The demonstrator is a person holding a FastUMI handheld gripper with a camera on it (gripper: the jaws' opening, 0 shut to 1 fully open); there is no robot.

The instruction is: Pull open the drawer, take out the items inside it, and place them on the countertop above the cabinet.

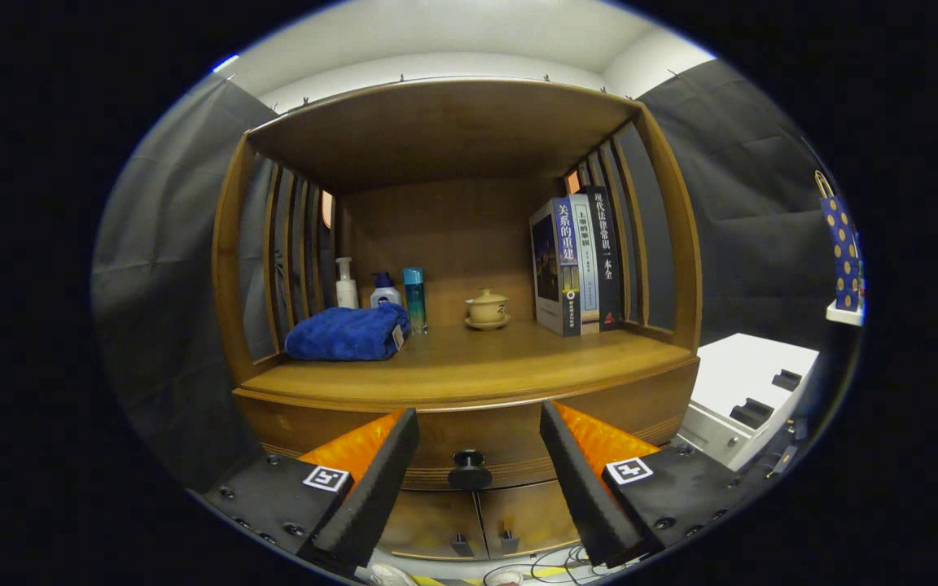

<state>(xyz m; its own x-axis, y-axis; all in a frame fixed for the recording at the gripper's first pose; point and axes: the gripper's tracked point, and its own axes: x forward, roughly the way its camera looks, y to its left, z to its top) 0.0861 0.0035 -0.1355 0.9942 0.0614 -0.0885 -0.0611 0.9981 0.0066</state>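
A wooden cabinet stands straight ahead. Its drawer front (pixel 501 435) is closed, with a round black knob (pixel 469 469) in the middle. My gripper (pixel 479 423) is open, and the knob sits between its fingers and a little beyond them, untouched. Above the drawer runs the wooden countertop (pixel 485 366), roofed over by a hutch. What lies inside the drawer is hidden.
On the countertop lie a folded blue towel (pixel 347 334), a white pump bottle (pixel 345 285), a small white bottle (pixel 385 291), a teal bottle (pixel 414 299), a lidded teacup on a saucer (pixel 487 309) and three upright books (pixel 579 264). Two lower doors (pixel 477 525) sit below. A white unit (pixel 750 395) stands to the right.
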